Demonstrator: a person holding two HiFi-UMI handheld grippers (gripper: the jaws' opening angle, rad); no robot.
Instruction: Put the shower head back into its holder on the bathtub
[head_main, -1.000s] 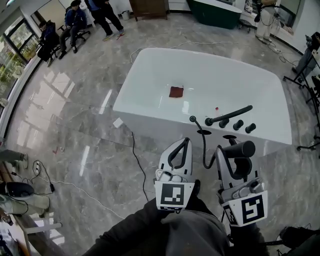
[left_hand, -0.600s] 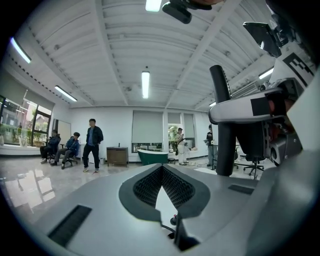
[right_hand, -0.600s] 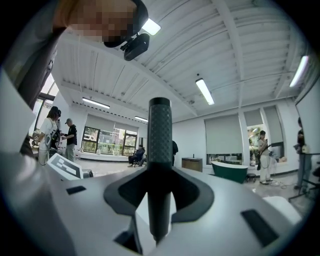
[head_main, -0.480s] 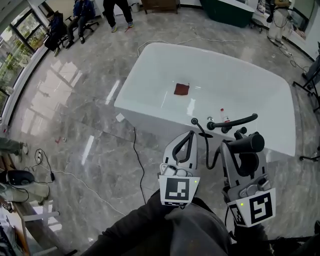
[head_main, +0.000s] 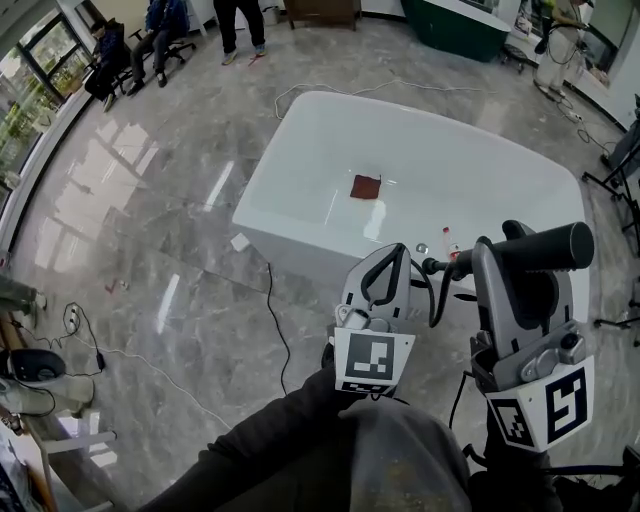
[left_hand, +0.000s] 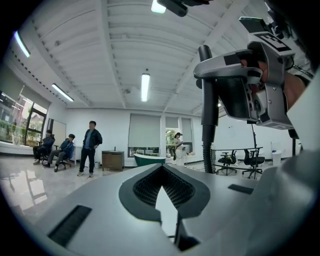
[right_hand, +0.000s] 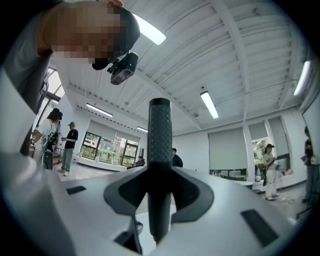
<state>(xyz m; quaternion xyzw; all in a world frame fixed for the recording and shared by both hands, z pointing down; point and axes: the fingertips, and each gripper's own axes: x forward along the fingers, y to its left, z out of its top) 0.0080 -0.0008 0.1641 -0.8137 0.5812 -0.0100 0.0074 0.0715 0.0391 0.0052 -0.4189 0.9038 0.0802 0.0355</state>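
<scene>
The black shower head (head_main: 540, 246) lies crosswise in my right gripper (head_main: 524, 262), which is shut on its textured handle (right_hand: 160, 150). Its black hose (head_main: 436, 292) hangs down between the two grippers. My left gripper (head_main: 391, 258) is shut with nothing in it, just left of the hose. The white bathtub (head_main: 262, 212) lies beyond both grippers. A black fitting (head_main: 430, 266) on its near rim peeps out between them; the holder is hidden behind the right gripper. In the left gripper view, my left gripper (left_hand: 162, 186) points across the room, with the held shower head (left_hand: 206, 95) at right.
A red cloth (head_main: 365, 187) lies inside the tub and a small bottle (head_main: 451, 241) stands near its front rim. A black cable (head_main: 276, 325) trails over the marble floor at left. People (head_main: 110, 48) sit far left; a dark green tub (head_main: 455, 25) is at the back.
Both grippers have risen towards the camera. The right one has carried the shower head up and to the right, and it now covers the tap fittings on the rim.
</scene>
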